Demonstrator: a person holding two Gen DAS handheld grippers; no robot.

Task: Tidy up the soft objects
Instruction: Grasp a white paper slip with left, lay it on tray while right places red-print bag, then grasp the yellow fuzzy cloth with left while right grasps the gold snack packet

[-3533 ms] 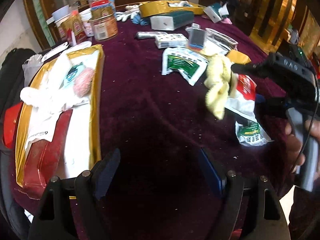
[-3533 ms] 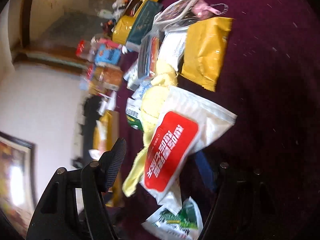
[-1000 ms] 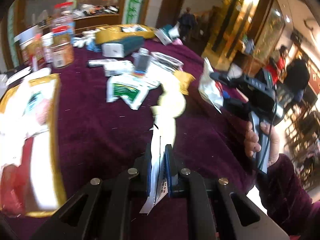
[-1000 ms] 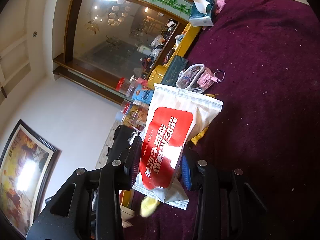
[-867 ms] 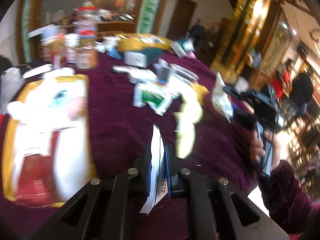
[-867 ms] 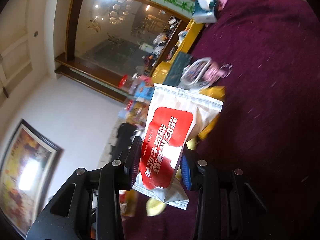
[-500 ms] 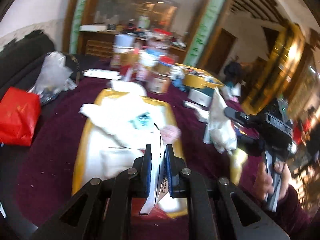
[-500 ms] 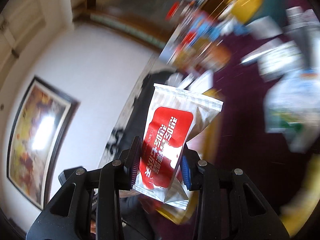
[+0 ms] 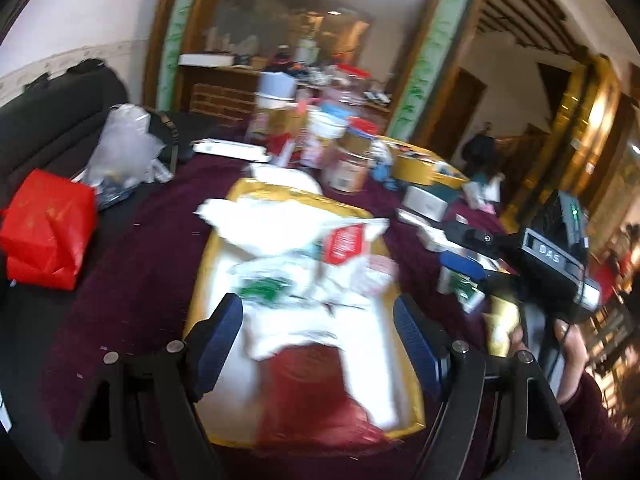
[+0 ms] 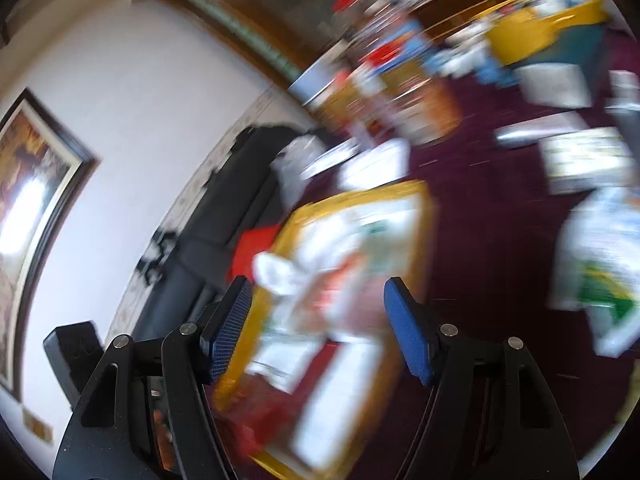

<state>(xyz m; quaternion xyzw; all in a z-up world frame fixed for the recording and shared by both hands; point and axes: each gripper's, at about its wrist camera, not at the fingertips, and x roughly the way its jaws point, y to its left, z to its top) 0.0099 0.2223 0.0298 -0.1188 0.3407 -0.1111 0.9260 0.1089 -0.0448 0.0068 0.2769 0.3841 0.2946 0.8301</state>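
Left wrist view looks forward and down along its jaws, close over the gold-rimmed tray (image 9: pixel 204 264) on the table (image 9: pixel 132 264). Right wrist view, rolled and blurred, faces the same tray (image 10: pixel 416 194) from its right. Both 2 views share tray and jars.

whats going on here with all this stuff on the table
A person is sorting soft packets into a gold tray on a cluttered maroon table. Both claws hang over the tray and have just been opening. The left claw and the right claw each stand open with nothing between the pads. A red-label pouch and a green-print packet now lie in the tray's pile. More packets wait on the table to the right.
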